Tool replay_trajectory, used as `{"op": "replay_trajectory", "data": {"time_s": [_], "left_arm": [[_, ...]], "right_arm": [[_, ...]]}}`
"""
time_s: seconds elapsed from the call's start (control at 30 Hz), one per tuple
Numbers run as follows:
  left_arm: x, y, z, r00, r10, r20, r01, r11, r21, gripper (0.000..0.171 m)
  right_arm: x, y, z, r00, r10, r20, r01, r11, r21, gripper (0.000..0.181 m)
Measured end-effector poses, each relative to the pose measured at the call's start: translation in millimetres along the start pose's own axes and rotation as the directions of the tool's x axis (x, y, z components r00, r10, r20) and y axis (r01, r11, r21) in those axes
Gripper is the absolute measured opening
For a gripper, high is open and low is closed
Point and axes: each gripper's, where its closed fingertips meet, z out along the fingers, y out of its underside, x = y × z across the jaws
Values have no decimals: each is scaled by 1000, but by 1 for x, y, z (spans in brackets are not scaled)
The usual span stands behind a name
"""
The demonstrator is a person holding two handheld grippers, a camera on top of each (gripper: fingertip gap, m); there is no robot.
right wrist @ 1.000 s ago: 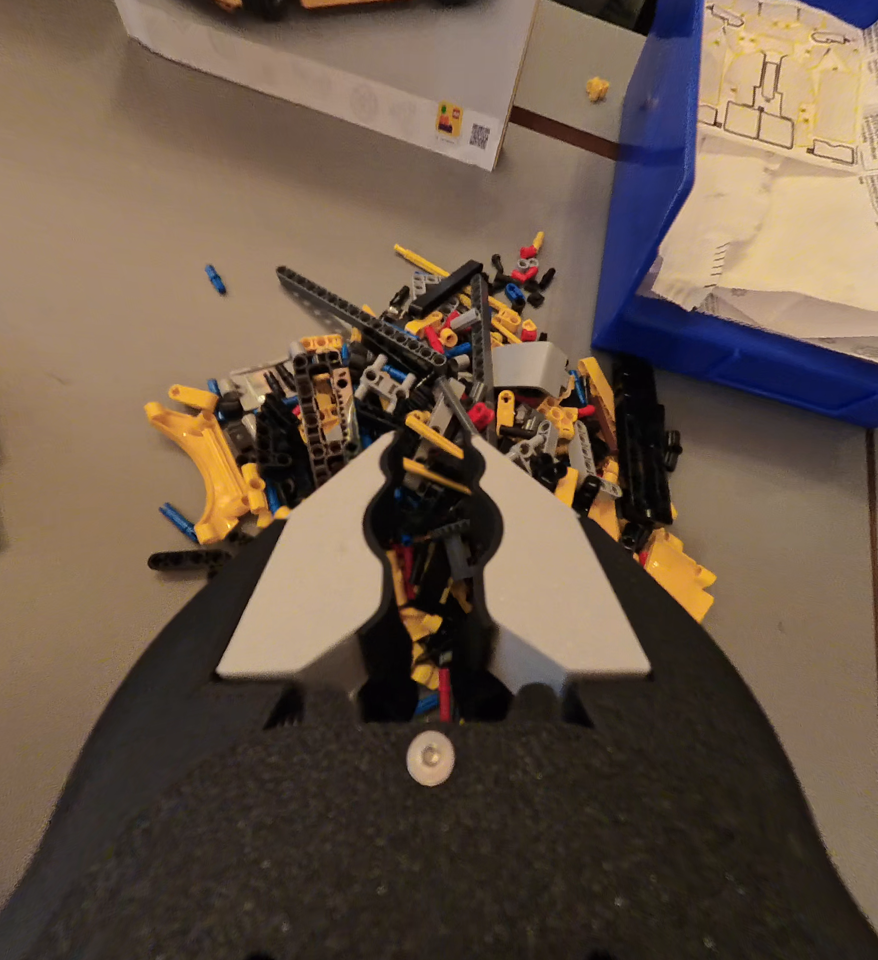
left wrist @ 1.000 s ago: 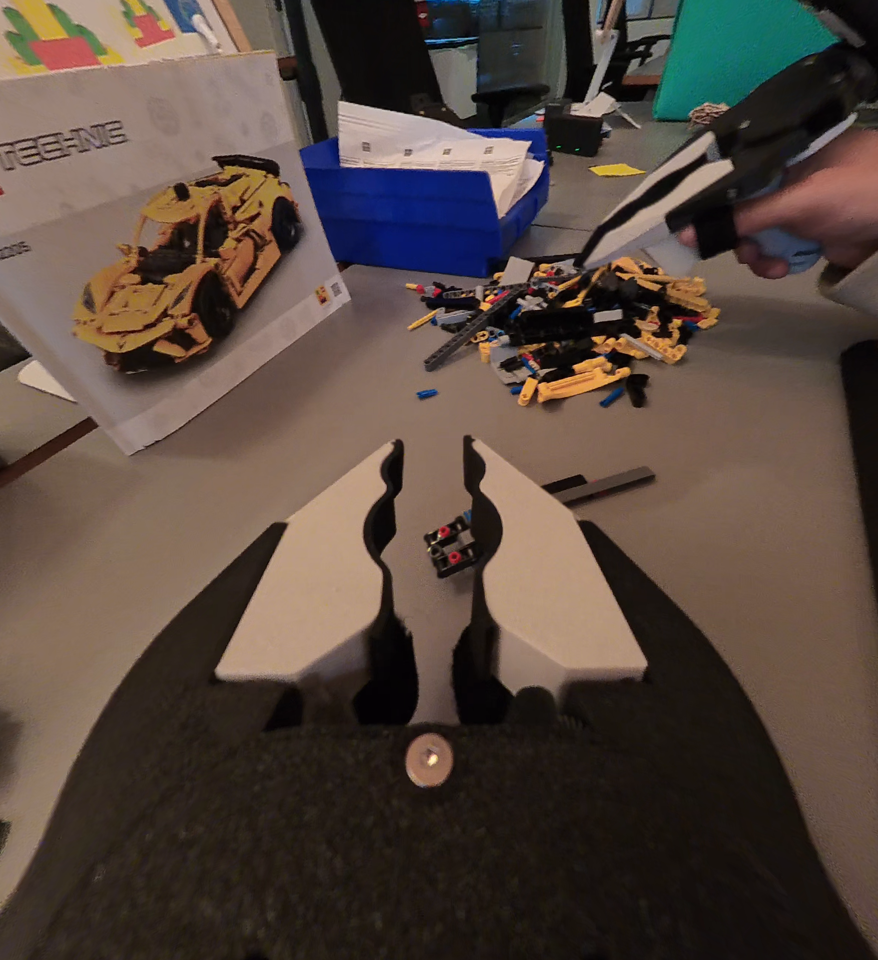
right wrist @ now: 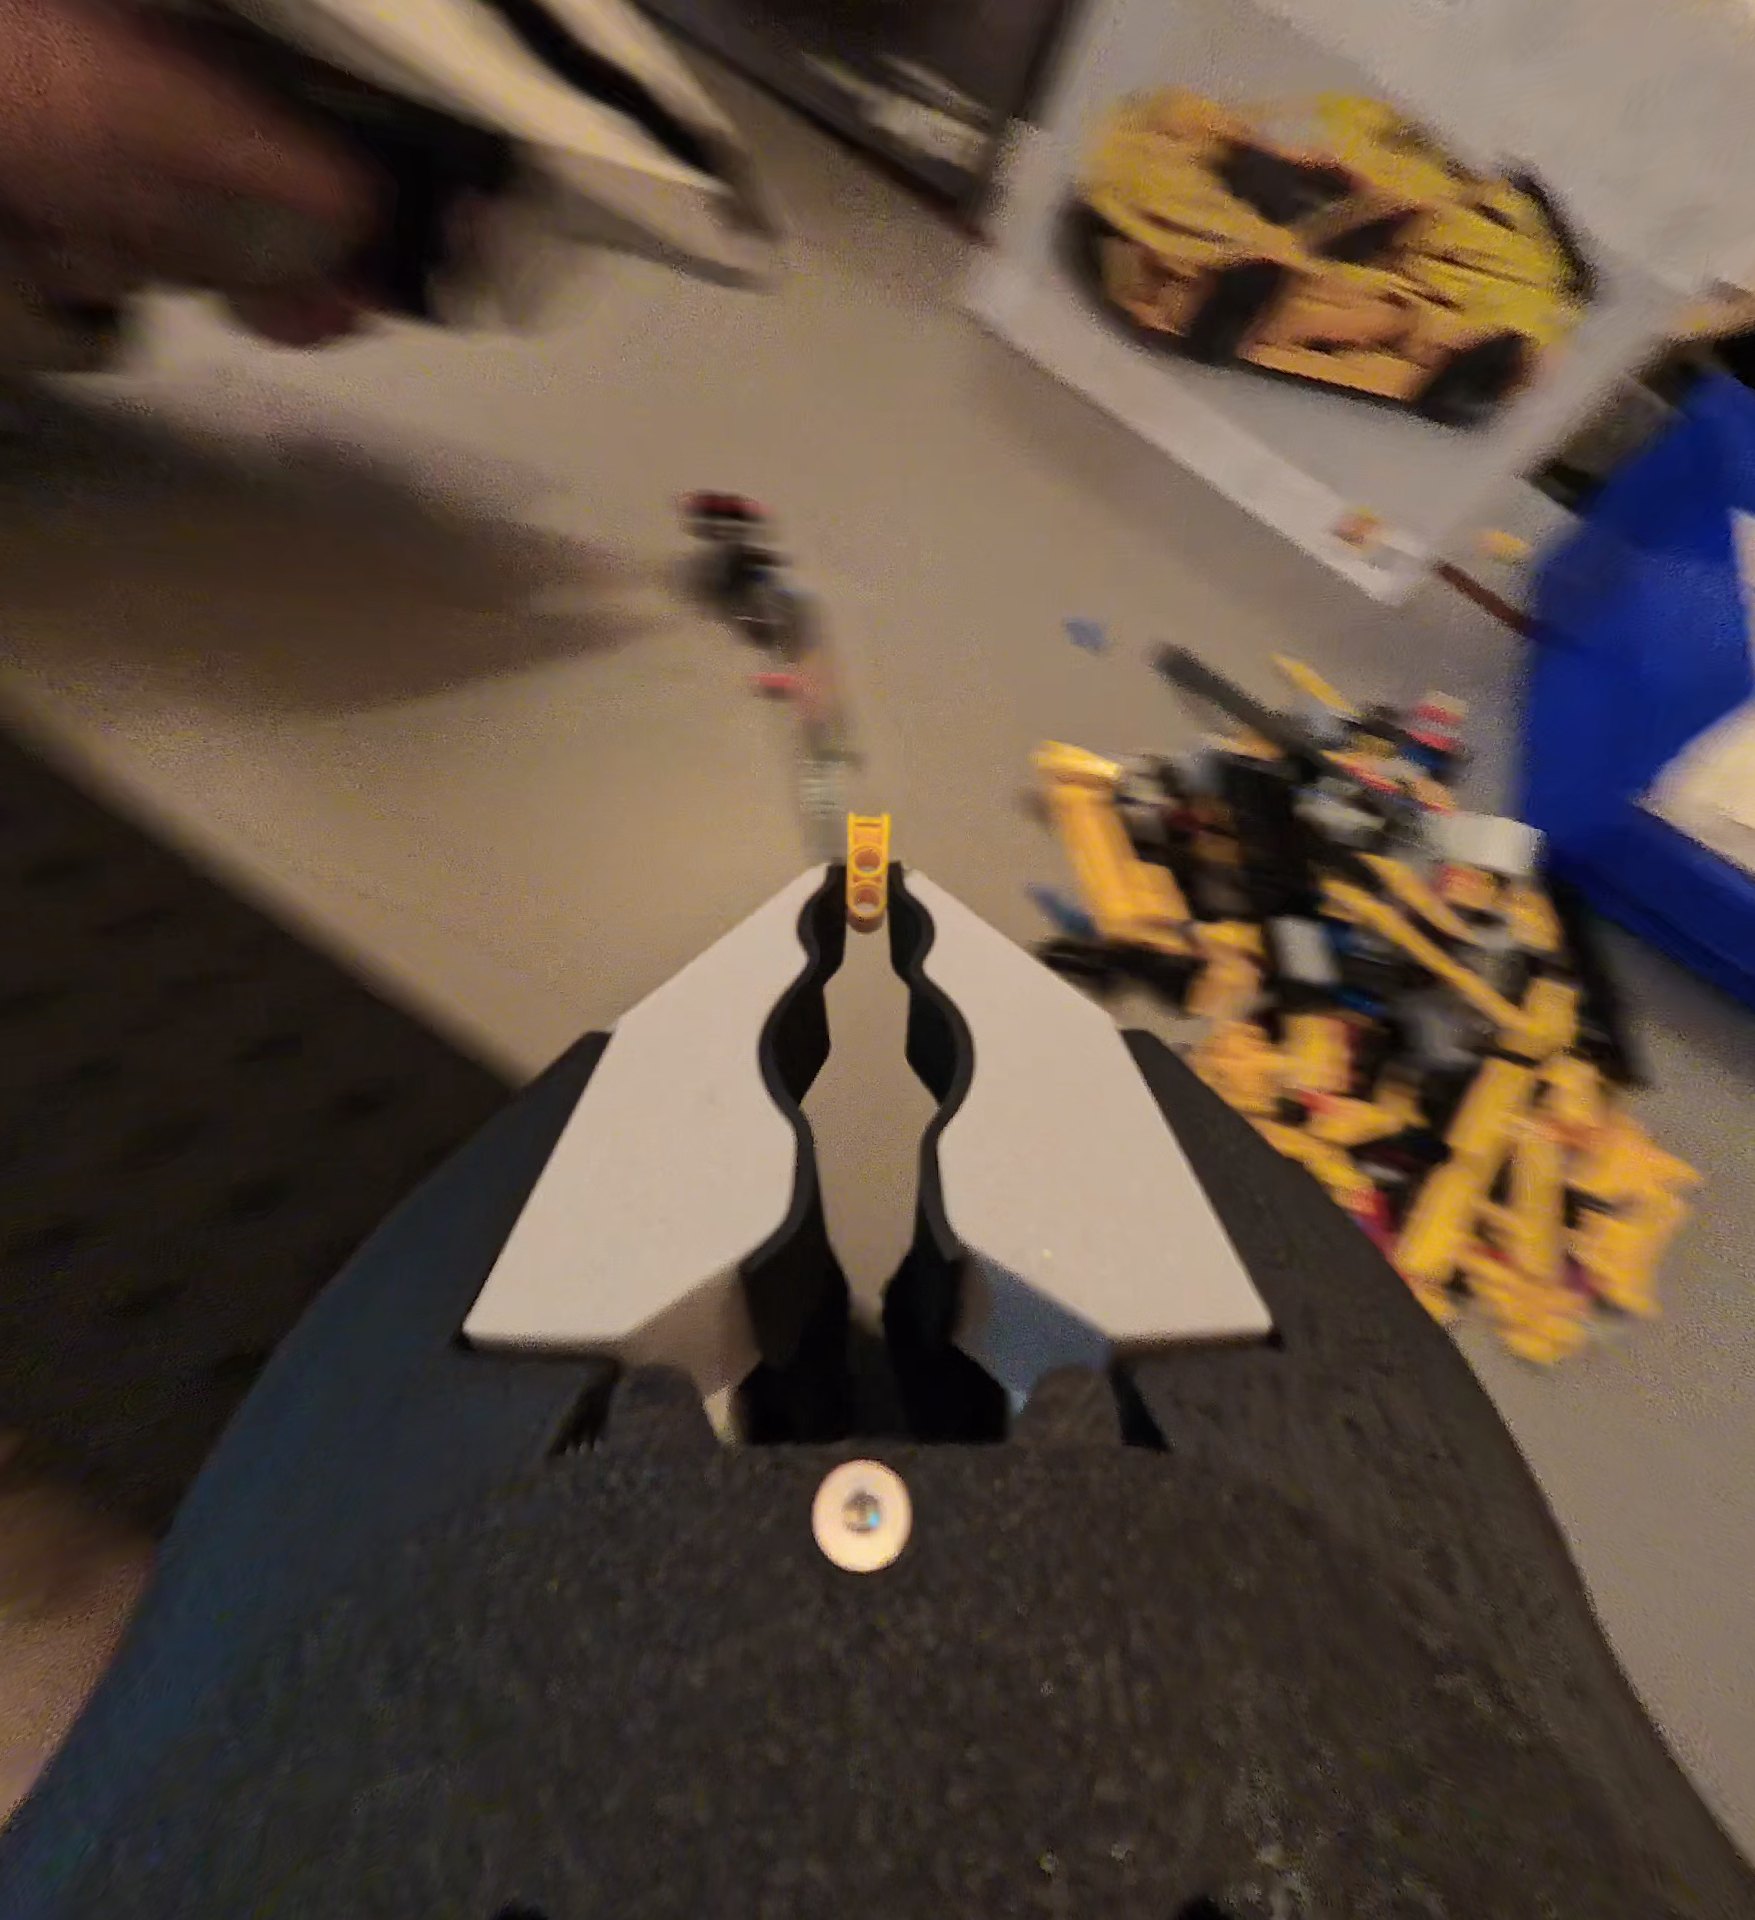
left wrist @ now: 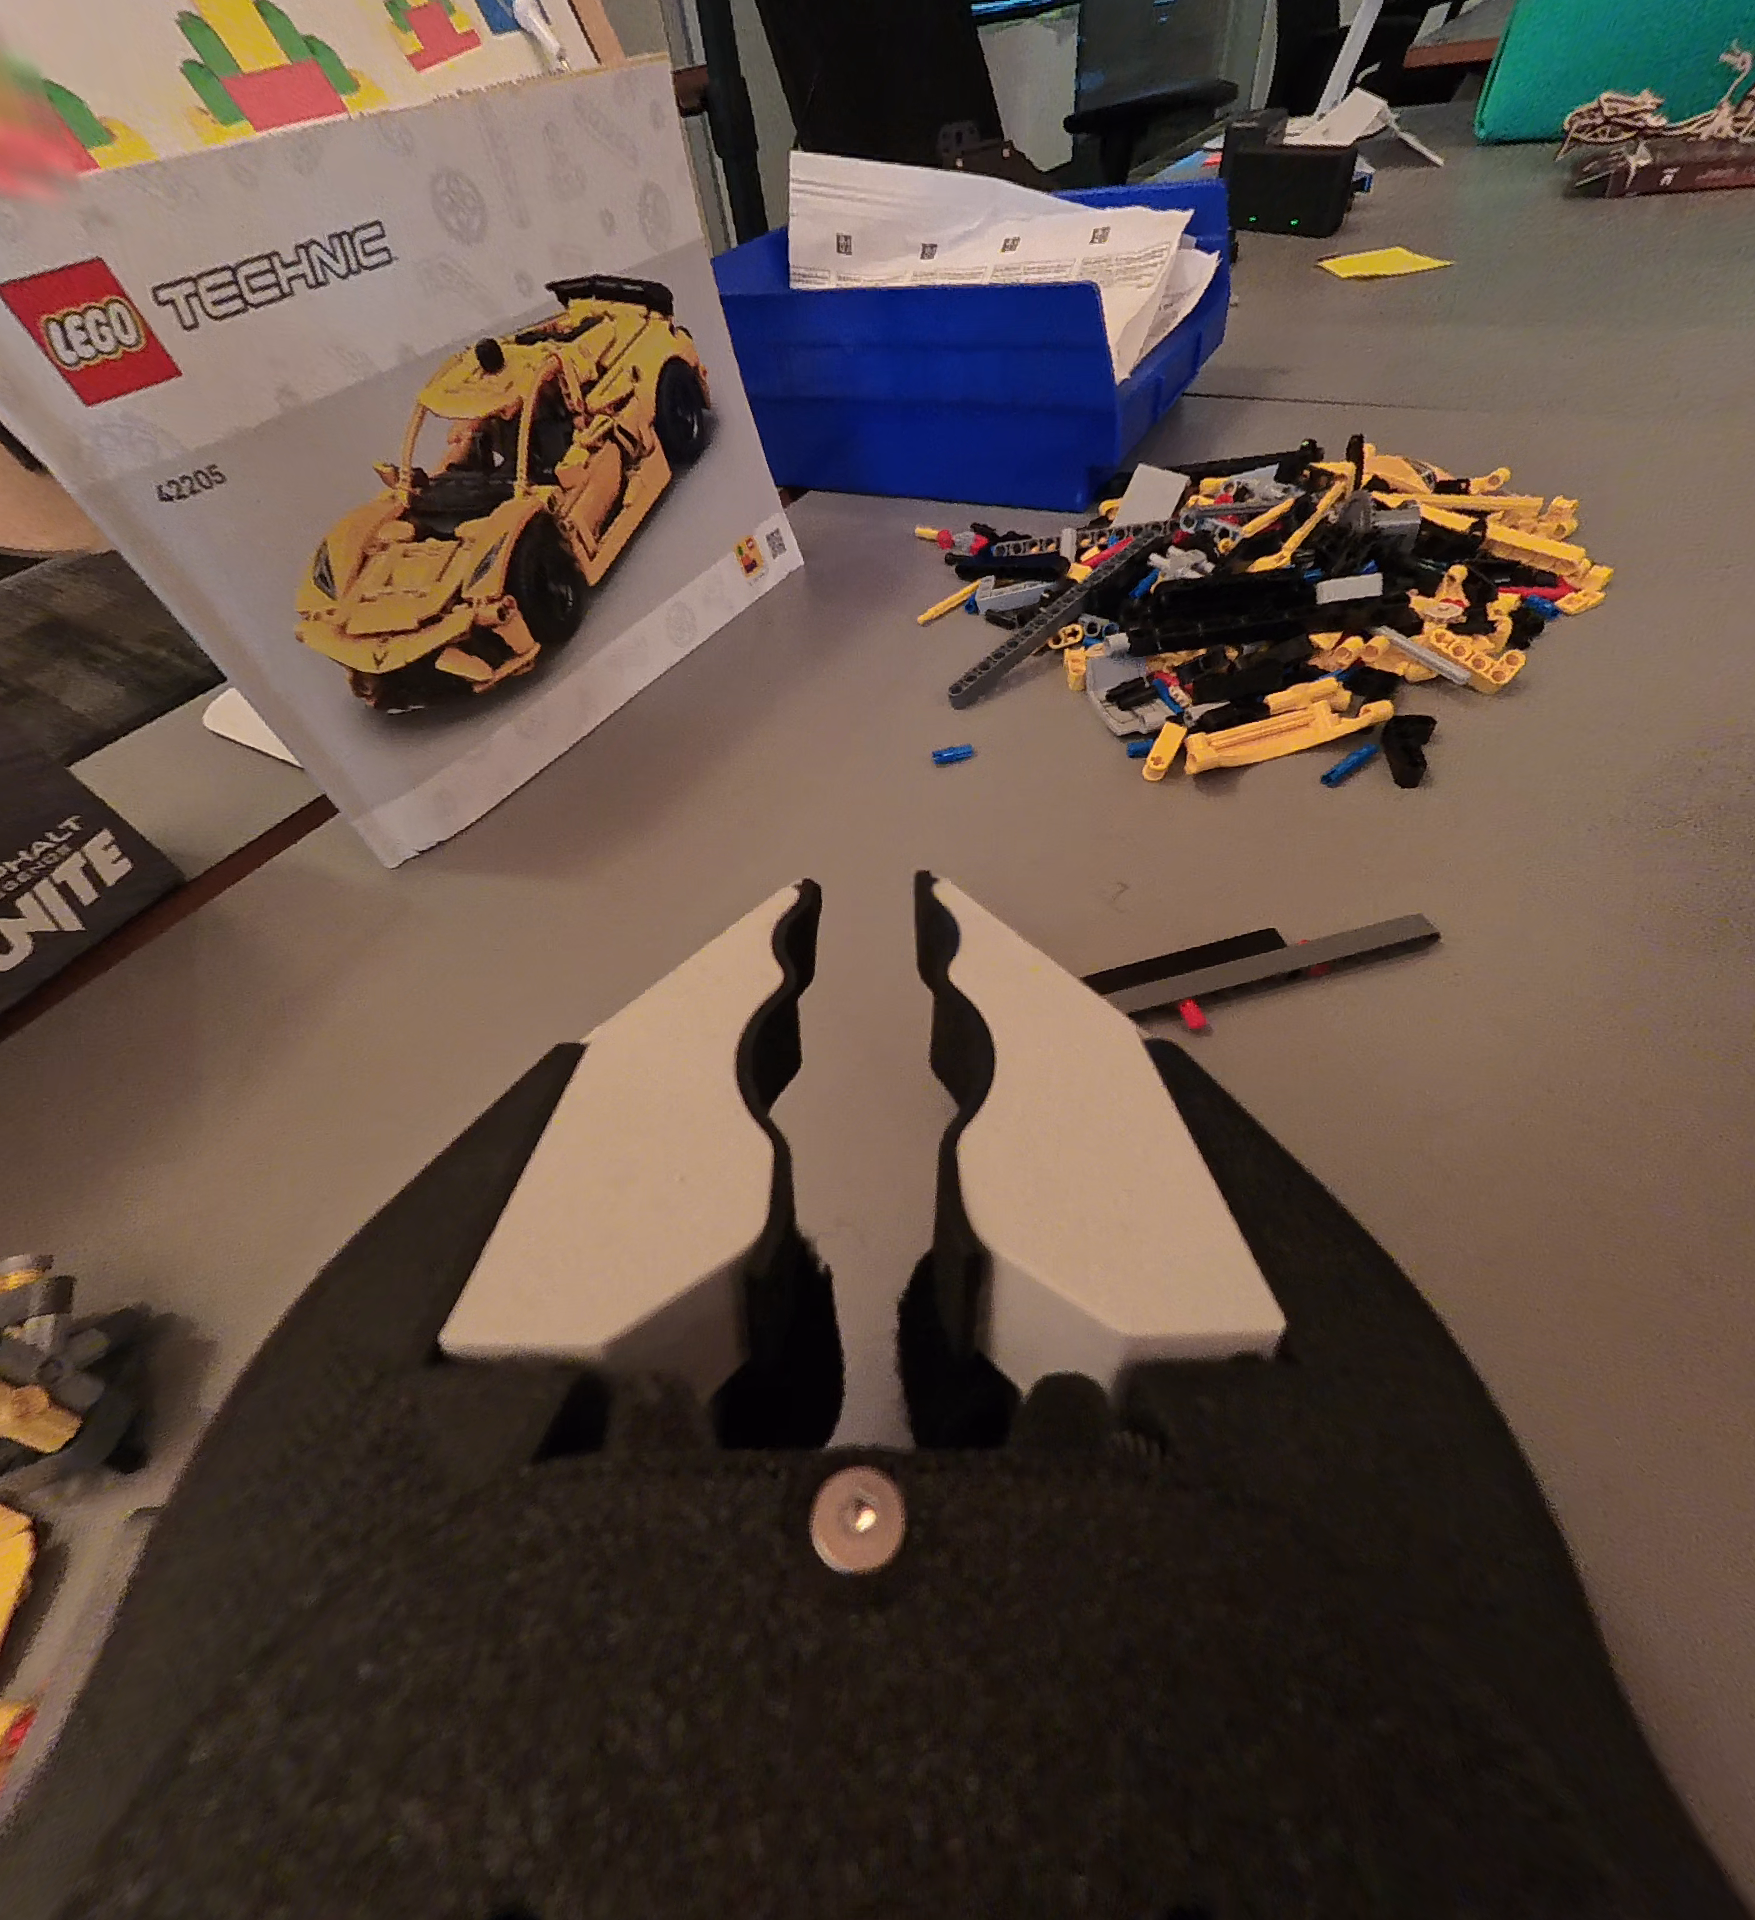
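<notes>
Fingertips of your right gripper [right wrist: 867,883] are clamping a small yellow connector piece [right wrist: 868,869], which is sticking out forward past them, above the grey table [right wrist: 561,790] and left of the brick pile [right wrist: 1372,997]. Your left gripper [left wrist: 865,889] is hanging released and empty, jaws parted, with a dark flat beam [left wrist: 1268,961] lying just to its right

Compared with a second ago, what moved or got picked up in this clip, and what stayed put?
The right gripper lifted out of the loose brick pile and now pinches a small yellow holed piece at its tips, clear of the pile. The left gripper, open, no longer has the small black-and-red assembly between its fingers; only bare table shows there. The instruction booklet, blue bin and dark grey beams stayed put.
</notes>
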Motion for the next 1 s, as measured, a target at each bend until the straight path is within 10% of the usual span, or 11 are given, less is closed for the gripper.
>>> {"op": "replay_trajectory", "data": {"time_s": [0.17, 0.4, 0.57, 0.7, 1.0], "left_arm": [[-5, -1, -2, 1000, 0, 12, 0, 1000, 3, 18], [-10, 4, -2, 1000, -19, 11, 19, 1000, -19, 18], [-2, 6, 0, 990, -112, -80, 110, 994, -29, 23], [-6, 11, 1, 995, -76, -62, 73, 996, -46, 28], [-9, 16, 4, 917, -392, -70, 387, 919, -80, 45]], "right_arm": [[156, 30, 44, 971, 164, -175, -175, 983, -48, 6], [202, 54, 81, 944, 241, -226, -264, 962, -76, 25], [95, -10, 88, 983, 168, 72, -168, 986, 2, 25], [-10, 6, 111, 916, 114, 384, -44, 981, -188, 36], [-14, 12, 150, 954, 18, 299, 62, 965, -255, 15]]}}
